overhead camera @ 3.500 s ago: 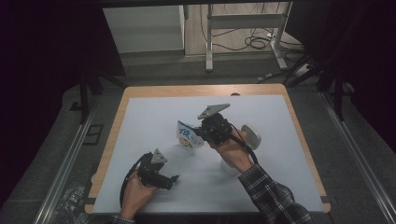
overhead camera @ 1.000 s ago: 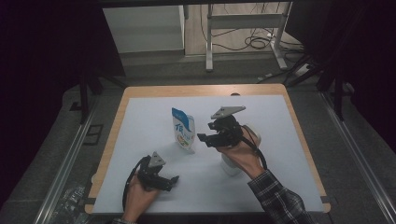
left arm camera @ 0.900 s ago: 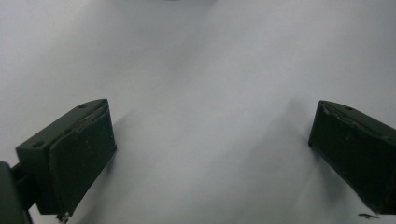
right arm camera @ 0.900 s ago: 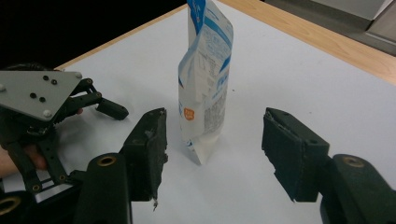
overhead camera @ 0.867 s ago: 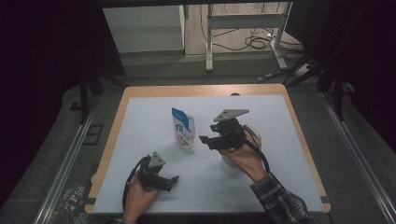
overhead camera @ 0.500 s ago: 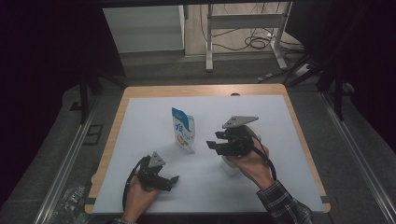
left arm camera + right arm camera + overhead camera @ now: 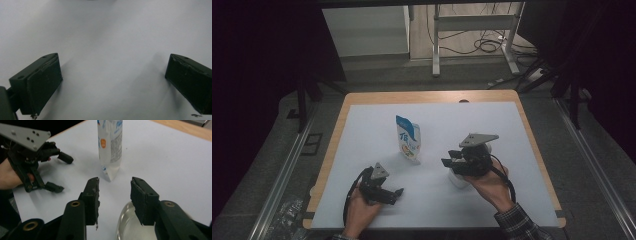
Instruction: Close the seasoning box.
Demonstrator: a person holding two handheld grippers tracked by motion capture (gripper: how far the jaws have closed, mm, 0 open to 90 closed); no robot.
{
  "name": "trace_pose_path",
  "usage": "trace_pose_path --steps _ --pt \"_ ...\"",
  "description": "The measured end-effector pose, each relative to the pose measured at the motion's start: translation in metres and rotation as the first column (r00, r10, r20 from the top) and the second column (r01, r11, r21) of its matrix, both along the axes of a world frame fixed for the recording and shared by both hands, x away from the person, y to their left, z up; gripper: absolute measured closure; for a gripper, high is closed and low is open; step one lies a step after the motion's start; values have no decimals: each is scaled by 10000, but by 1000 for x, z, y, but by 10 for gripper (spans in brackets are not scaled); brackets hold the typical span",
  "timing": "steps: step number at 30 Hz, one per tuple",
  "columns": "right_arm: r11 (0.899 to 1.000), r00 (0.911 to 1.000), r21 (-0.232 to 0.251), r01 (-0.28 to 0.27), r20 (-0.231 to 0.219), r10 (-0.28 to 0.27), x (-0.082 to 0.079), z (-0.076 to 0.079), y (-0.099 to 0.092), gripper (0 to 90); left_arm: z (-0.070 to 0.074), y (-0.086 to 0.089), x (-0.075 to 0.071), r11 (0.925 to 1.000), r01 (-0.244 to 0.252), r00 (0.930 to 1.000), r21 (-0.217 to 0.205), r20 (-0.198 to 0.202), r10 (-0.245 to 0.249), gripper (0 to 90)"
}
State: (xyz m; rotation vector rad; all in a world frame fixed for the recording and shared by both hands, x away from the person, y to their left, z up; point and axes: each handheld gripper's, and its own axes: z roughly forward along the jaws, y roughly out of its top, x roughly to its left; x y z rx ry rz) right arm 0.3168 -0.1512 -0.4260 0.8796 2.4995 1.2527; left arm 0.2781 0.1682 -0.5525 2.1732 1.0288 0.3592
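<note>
Right tongs [image 7: 449,164] now nearer, lower.

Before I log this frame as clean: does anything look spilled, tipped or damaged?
Nothing stands out. The pouch stands upright on the white sheet, with no spill around it. A clear dish sits below the right claw, which is open and empty. The left claw is open over bare sheet.

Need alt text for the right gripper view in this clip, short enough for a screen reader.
The right gripper, jaws open, points at an upright white pouch on a white table. A clear glass rim sits below its jaws; the left gripper rests open, farther left.
</note>
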Motion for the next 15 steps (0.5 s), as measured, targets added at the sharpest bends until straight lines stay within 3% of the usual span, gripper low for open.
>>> trace_pose_path --steps 6,15 --pt "9999 9998 -74 120 144 -119 -5 -5 -8 610 0 0 0 10000 -7 10000 -4 13 7 7" --pt "9999 9994 -30 143 302 -142 -15 -9 -25 747 0 0 0 10000 -2 10000 -6 4 2 7"
